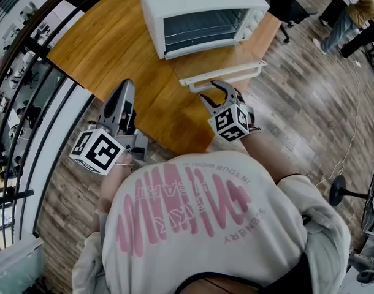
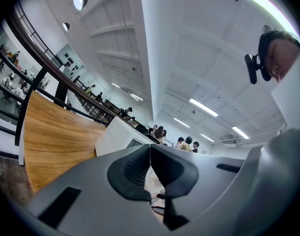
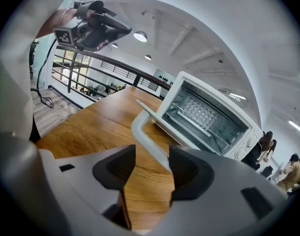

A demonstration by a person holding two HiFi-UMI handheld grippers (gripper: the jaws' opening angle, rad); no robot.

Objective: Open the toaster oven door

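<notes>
Count: 1 toaster oven (image 1: 202,14), 1 oven door (image 1: 227,72), 1 door handle (image 3: 135,129), 1 wooden table (image 1: 113,41), 1 left gripper (image 1: 127,86), 1 right gripper (image 1: 210,90); 2 grippers total.

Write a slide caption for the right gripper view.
Right gripper, jaws open, straddles the handle of the open oven.
</notes>
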